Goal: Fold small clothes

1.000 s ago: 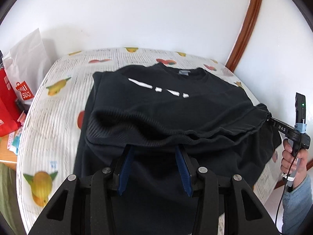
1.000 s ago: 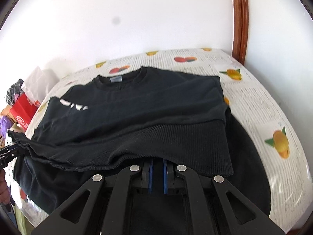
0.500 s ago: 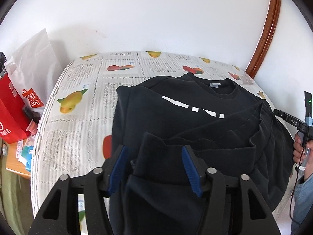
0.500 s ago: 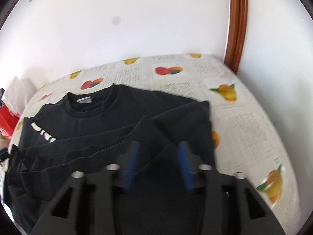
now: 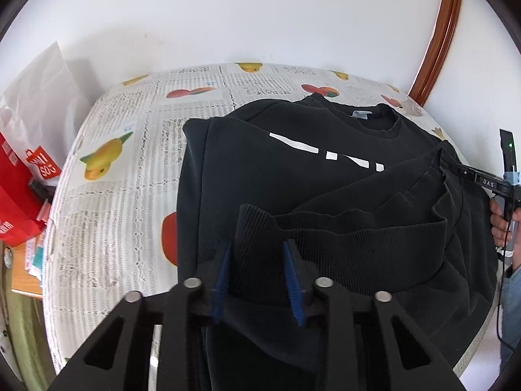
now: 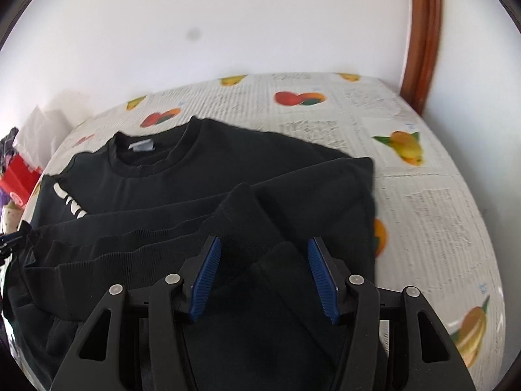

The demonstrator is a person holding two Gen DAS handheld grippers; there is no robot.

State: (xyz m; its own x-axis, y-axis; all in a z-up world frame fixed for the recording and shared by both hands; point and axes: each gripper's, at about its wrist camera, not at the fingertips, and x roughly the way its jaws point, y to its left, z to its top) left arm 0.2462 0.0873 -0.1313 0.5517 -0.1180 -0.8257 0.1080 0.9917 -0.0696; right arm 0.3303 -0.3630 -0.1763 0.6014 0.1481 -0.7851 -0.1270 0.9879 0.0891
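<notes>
A black sweatshirt (image 5: 276, 169) with white lettering lies on the fruit-print table cover, its ribbed hem (image 5: 358, 241) folded up over the chest. It also shows in the right wrist view (image 6: 182, 192). My left gripper (image 5: 257, 273) is open, its blue pads either side of the hem's left corner. My right gripper (image 6: 263, 273) is open, with the hem's right corner lying between its pads. In the left wrist view the right gripper's tip (image 5: 456, 169) sits at the fabric's right edge.
The table cover (image 5: 130, 176) reaches a white wall at the back. A red and white shopping bag (image 5: 29, 169) stands off the left edge. A brown wooden frame (image 6: 420, 32) runs up the wall at the right.
Both grippers carried the hem forward over the sweatshirt. The right gripper, shut on the hem a second ago, has opened. The hem now lies folded over the chest.
</notes>
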